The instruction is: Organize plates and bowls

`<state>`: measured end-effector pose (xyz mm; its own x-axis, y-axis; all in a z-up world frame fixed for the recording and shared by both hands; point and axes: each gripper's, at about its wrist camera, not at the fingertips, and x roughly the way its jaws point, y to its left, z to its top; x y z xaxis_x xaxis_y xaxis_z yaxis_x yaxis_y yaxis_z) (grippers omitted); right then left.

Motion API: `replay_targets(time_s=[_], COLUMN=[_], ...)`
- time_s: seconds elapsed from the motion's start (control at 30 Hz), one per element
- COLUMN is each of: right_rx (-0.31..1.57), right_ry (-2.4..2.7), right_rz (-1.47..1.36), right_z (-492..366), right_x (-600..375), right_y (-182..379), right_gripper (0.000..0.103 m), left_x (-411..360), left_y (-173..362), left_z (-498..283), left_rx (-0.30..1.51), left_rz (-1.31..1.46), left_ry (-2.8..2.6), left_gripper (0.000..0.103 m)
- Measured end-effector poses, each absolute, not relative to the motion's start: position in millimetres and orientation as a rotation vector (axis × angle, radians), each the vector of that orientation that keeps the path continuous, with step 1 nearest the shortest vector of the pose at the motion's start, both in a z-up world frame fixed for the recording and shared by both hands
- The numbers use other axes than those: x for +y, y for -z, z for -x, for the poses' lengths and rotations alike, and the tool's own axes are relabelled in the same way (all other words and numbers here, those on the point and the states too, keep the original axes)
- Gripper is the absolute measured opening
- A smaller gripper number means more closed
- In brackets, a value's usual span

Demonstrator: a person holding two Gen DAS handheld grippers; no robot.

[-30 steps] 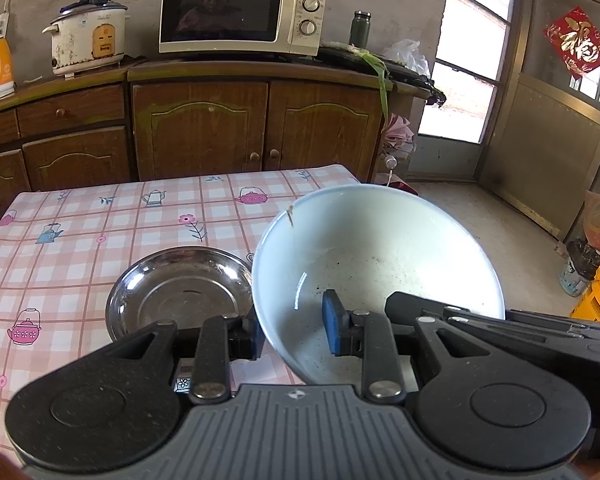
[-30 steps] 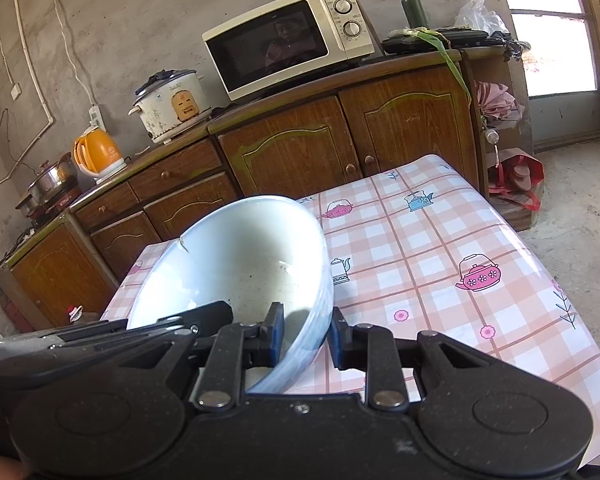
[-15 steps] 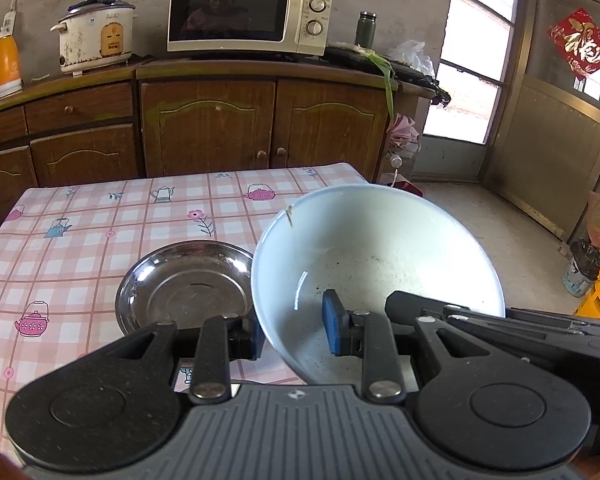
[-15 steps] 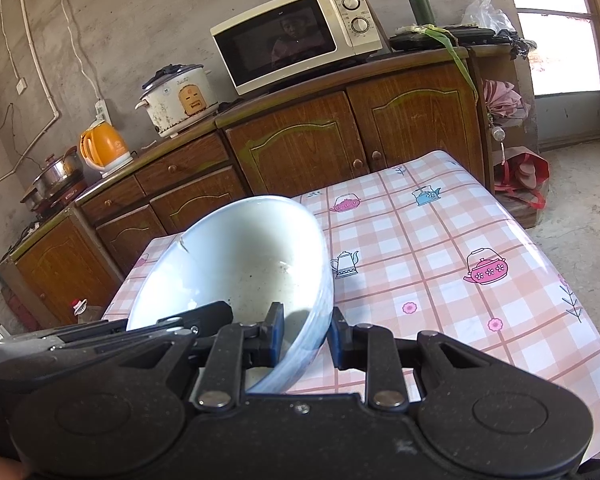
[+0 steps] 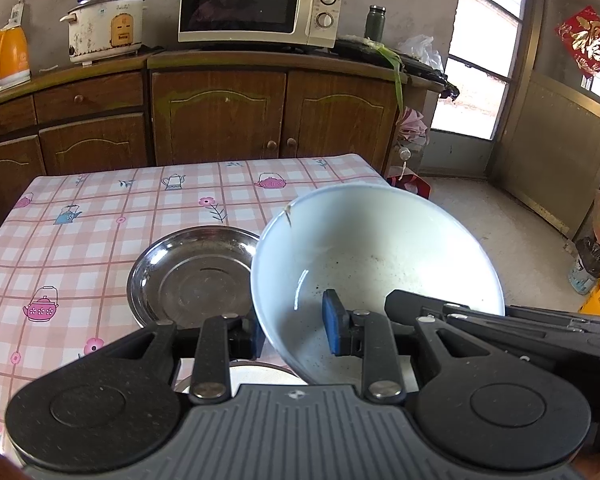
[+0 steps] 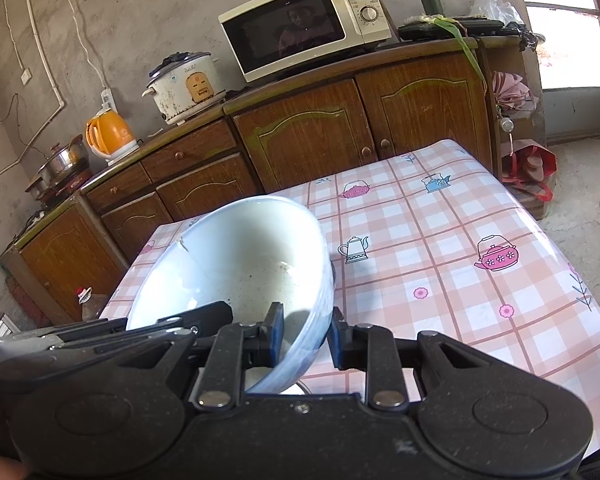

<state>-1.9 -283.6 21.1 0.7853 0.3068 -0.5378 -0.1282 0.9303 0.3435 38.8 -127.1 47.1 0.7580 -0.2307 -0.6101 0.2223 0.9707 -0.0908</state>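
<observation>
Both grippers hold one large white bowl (image 5: 376, 256) above the table, each on an opposite side of its rim. My left gripper (image 5: 294, 330) is shut on the bowl's left wall, one pad inside and one outside. My right gripper (image 6: 305, 334) is shut on the bowl (image 6: 244, 264) at its right wall. A shallow steel plate (image 5: 192, 276) lies on the table left of the bowl, just ahead of the left gripper. The rim of another dish (image 5: 256, 372) shows below the bowl, mostly hidden.
The table has a pink checked cloth (image 6: 440, 248) with teapot prints. Wooden cabinets (image 5: 220, 116) stand behind it with a microwave (image 5: 256, 4), rice cooker (image 5: 106, 24) and orange kettle (image 5: 6, 54). The floor and a doorway lie to the right.
Both grippers have carried the bowl a little to the right and slightly back, so the steel plate and table now sit further right in the left view. The grips are unchanged.
</observation>
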Motion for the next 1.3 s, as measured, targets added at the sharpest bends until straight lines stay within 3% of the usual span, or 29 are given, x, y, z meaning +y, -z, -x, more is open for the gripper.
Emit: replay_targets(time_s=[1.3], right_rx=[0.729], right_ry=[-0.301], right_rz=[-0.263], right_z=[5], right_x=[-244], right_y=[12], right_gripper=[0.031], left_x=[-95], left_y=[-20], left_z=[-25], left_rx=[0.757], left_rz=[0.027], left_ry=[0.19], left_gripper=[0.029])
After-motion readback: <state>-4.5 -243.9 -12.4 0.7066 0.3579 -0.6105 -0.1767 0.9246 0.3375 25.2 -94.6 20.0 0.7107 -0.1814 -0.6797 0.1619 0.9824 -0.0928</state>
